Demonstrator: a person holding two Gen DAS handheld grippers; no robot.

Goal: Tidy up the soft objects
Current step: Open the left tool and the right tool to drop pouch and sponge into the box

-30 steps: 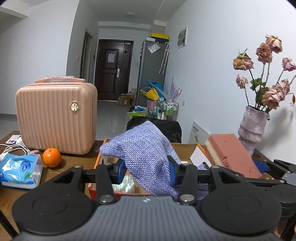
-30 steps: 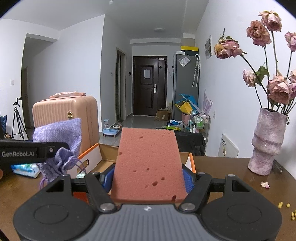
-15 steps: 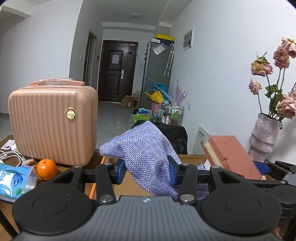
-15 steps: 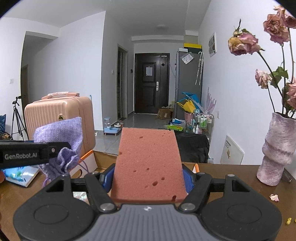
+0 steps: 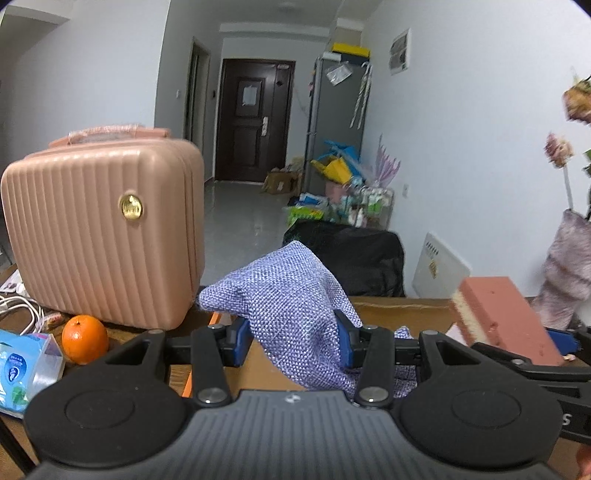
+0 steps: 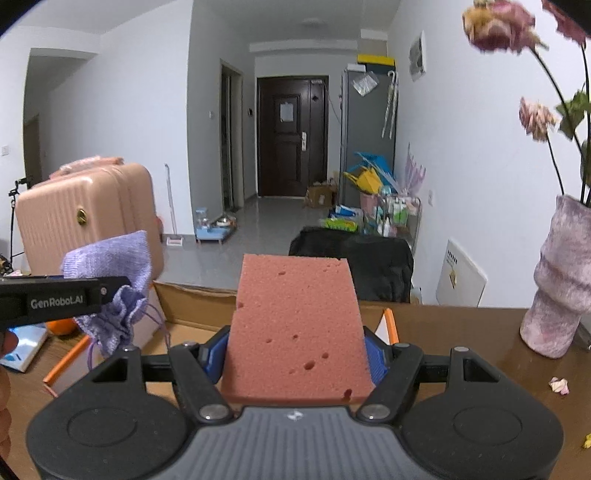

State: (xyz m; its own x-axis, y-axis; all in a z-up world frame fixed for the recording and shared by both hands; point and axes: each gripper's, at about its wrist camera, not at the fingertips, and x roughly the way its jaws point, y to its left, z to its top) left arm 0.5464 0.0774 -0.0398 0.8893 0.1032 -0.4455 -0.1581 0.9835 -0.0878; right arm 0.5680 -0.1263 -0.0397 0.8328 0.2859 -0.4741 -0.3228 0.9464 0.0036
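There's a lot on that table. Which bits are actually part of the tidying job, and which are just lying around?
Part of the job:
- purple pouch, held in the left gripper
- pink sponge, held in the right gripper
- cardboard box, likely their destination

Just lying about:
- pink suitcase
- orange
- tissue pack
- vase of dried flowers

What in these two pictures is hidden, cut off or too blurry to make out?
- Inside of the brown cardboard box: hidden in both views by the woven purple drawstring pouch and the pink rectangular sponge.
- Dried pink roses: blurred in both views, cut by the right edge in the left wrist view.
- Label on the blue plastic tissue pack: cut by the left edge, too small to read.
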